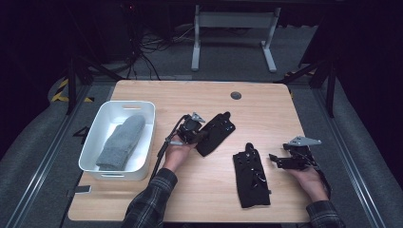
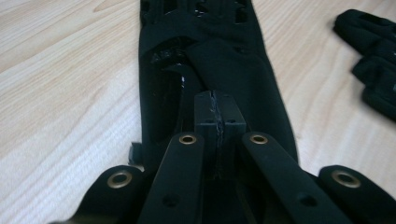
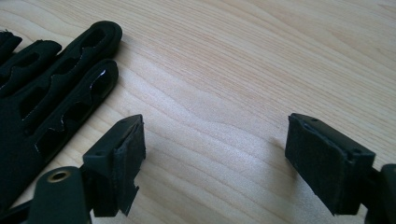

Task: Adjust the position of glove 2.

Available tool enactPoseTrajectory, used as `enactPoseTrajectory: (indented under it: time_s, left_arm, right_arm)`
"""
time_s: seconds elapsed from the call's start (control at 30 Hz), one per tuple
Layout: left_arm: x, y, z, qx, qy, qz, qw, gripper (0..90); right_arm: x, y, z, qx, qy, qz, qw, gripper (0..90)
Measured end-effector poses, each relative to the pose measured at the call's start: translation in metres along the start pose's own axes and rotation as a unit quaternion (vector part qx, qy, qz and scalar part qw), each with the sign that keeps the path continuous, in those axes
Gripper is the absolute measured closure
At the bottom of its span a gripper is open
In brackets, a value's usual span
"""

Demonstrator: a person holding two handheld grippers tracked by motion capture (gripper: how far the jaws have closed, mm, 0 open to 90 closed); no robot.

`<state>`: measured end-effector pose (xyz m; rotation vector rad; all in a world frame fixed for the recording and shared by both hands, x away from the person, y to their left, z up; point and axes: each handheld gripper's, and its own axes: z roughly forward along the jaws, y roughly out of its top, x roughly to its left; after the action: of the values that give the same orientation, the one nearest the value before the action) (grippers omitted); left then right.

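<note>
The left gripper [image 1: 199,134] has its jaws clamped together on the cuff of one black glove [image 1: 216,133] at mid-table, beside the white bin [image 1: 95,142] that already holds a grey mitten [image 1: 121,141]. The second glove [image 1: 250,175] lies flat by the right gripper [image 1: 280,160], whose jaws stand apart over bare wood. By my reading, both black gloves are left to bin.

I find no word, number, label or brand that I can read anywhere here. The nearest thing to a sign is the yellow-and-black hazard striping [image 1: 61,90] on the floor, left of the table's far corner, and it carries no lettering. A dark mark on the floor beside the white bin [image 1: 95,128] is too faint to make out.
</note>
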<state>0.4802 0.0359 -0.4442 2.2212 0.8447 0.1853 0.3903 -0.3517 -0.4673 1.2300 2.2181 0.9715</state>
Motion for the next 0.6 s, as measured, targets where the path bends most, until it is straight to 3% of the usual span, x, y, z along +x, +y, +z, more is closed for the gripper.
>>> enactPoseTrajectory:
  time_s: [0.13,0.2,0.47,0.6]
  left_arm:
    - [0.003,-0.001,0.012,0.015,-0.002,0.003,0.9999,89.8]
    - [0.005,-0.002,0.011,0.012,-0.01,-0.005,0.9999,89.9]
    - [-0.002,-0.01,0.003,0.023,-0.025,0.012,0.9994,90.0]
    - [-0.01,-0.018,-0.003,0.027,-0.046,0.015,0.9984,90.0]
  right_arm:
    - [0.0,0.0,0.0,0.0,0.0,0.0,1.0,20.8]
    - [0.0,0.0,0.0,0.0,0.0,0.0,1.0,20.8]
    - [0.0,0.0,0.0,0.0,0.0,0.0,1.0,20.8]
    - [0.0,0.0,0.0,0.0,0.0,0.0,1.0,20.8]
